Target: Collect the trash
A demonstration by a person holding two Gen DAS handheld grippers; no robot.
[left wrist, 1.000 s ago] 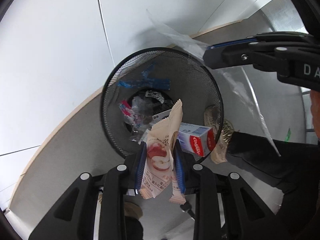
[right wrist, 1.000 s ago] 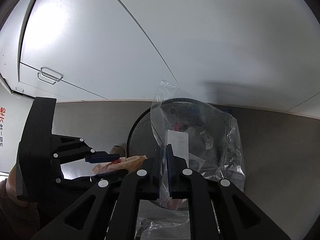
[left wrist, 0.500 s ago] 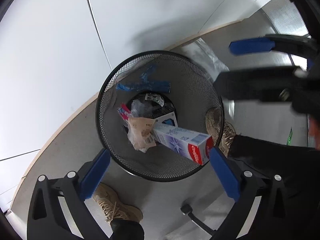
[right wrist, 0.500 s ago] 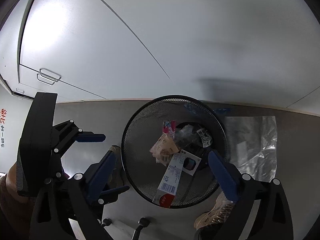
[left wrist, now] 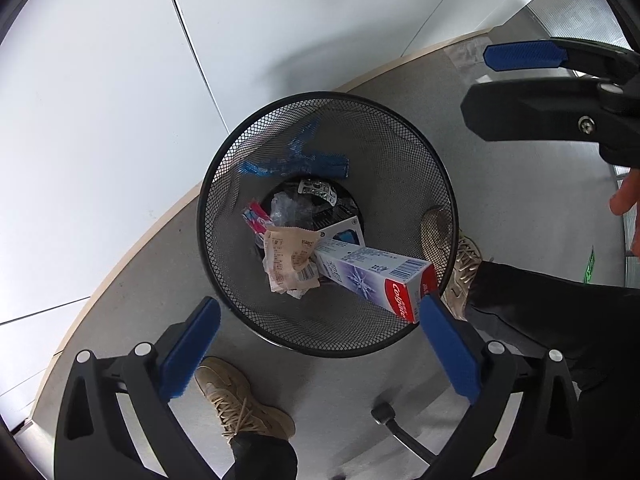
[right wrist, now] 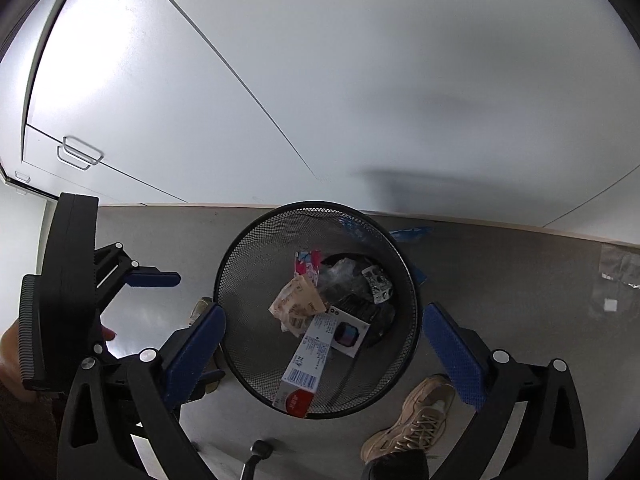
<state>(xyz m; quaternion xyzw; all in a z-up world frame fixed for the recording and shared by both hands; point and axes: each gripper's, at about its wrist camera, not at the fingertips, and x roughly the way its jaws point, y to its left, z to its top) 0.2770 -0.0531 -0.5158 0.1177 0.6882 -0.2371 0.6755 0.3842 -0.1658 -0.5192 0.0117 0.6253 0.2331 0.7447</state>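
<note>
The left gripper is hanging straight over the mesh wastebasket, its blue-padded fingers standing spread wide with nothing between them. The basket's rim is lying just beyond the fingertips, and the trash is sitting inside it, well below the pads. The right gripper is also looking down into the same basket, its fingers parted to either side of the rim and gripping nothing.

Inside the basket, a crumpled beige snack wrapper is lying against the end of a long toothpaste box that is leaning up to the rim near the left gripper's right fingertip. The red end of the box is reading "Colgate" in white, and a barcode is showing on its side. The wrapper is carrying small print and a barcode too fine to read. Behind them are lying a white box with a dark picture, a pink-and-red packet, crinkled clear plastic and a blister strip.

A clear plastic bag is lying on the grey floor apart from the basket, on the right gripper's side. Tan laced shoes are standing on either side of the basket.
</note>
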